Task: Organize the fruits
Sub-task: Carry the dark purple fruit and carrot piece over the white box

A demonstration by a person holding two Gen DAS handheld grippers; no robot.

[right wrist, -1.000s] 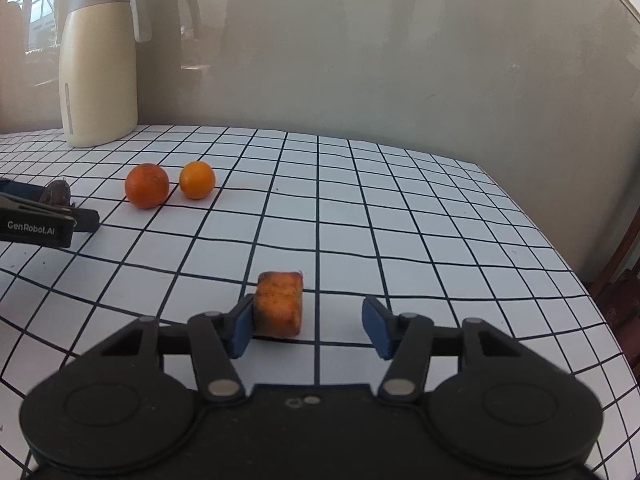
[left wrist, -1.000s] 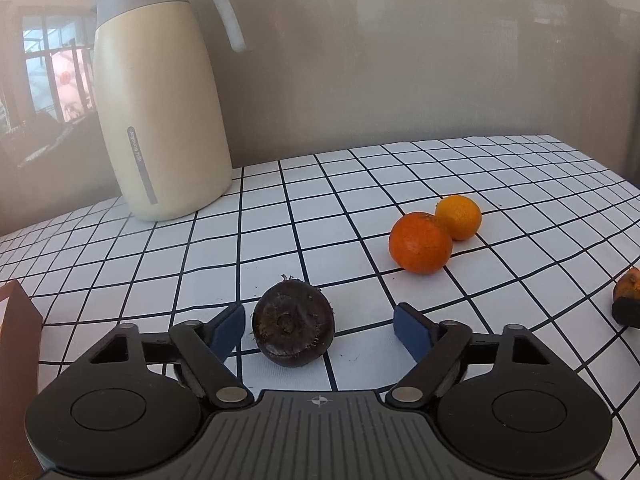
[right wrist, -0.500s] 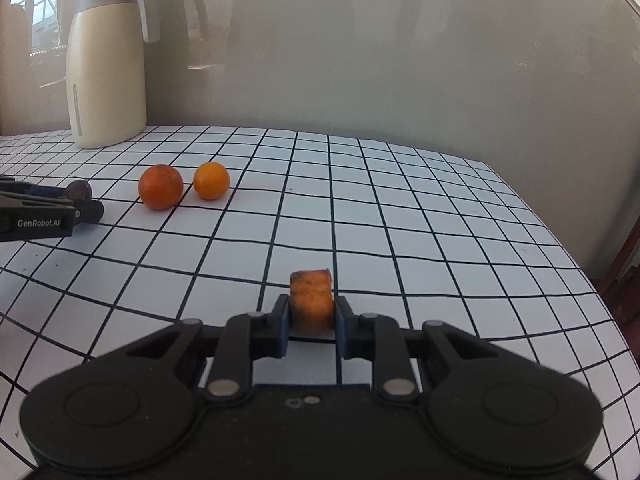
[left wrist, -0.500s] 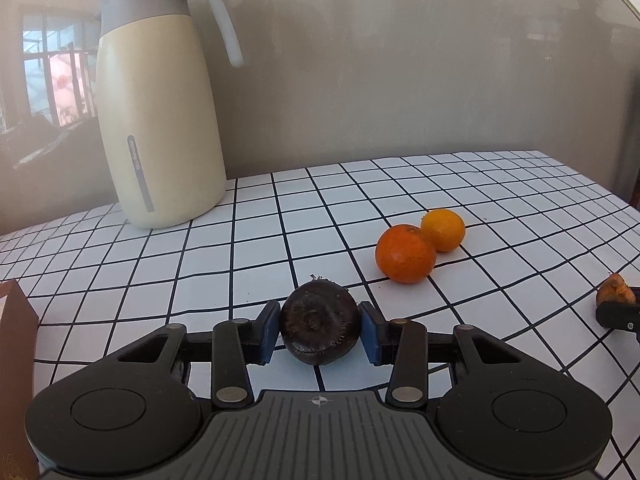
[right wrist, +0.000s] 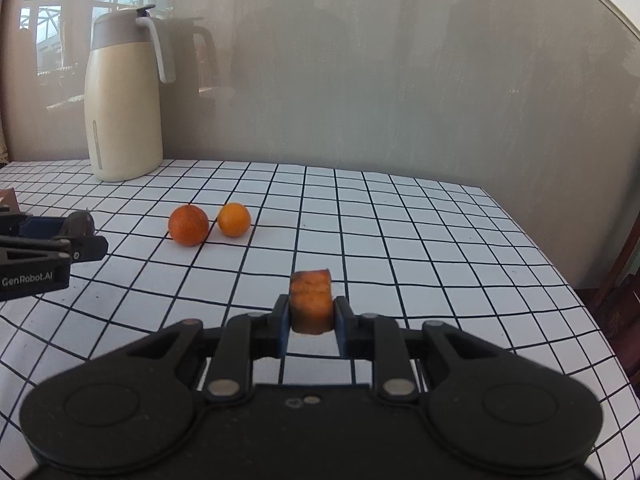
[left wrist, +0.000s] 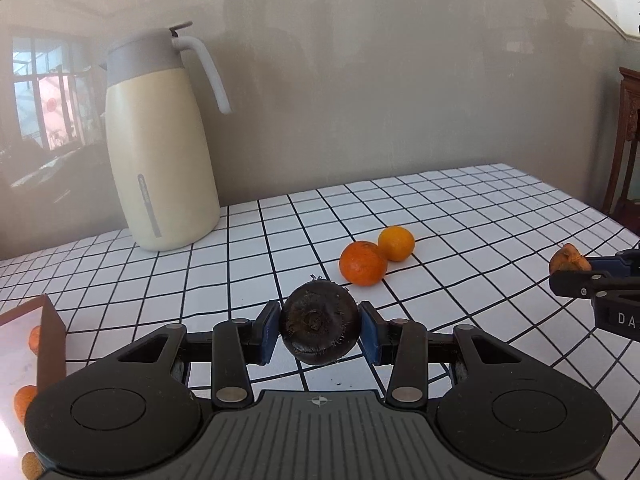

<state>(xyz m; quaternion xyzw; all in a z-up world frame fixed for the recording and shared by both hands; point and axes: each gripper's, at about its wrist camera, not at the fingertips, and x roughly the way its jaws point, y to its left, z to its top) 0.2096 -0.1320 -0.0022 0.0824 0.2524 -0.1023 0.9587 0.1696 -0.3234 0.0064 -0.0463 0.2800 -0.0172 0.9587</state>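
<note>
Two views, left wrist first. Left gripper [left wrist: 319, 334] clamped on a dark round fruit [left wrist: 319, 330], jaws closed in on it within the last second, fruit raised off the checked tablecloth [left wrist: 248, 264]. Ahead and slightly right: two oranges [left wrist: 376, 256], touching, not yet collected. Far left, cut by the frame edge: a brown-walled tray [left wrist: 50, 332] with small orange fruits inside, probably the destination; contents mostly hidden. Far right: right gripper tip, partly cropped.

Right wrist next. Right gripper [right wrist: 311, 316] pinched tight on an orange-brown chunk [right wrist: 311, 300], lifted clear; kind of fruit hard to tell. Ahead-left: same oranges, then a cream jug [right wrist: 120, 120]. Judged early: two pieces in hand, two waiting.
</note>
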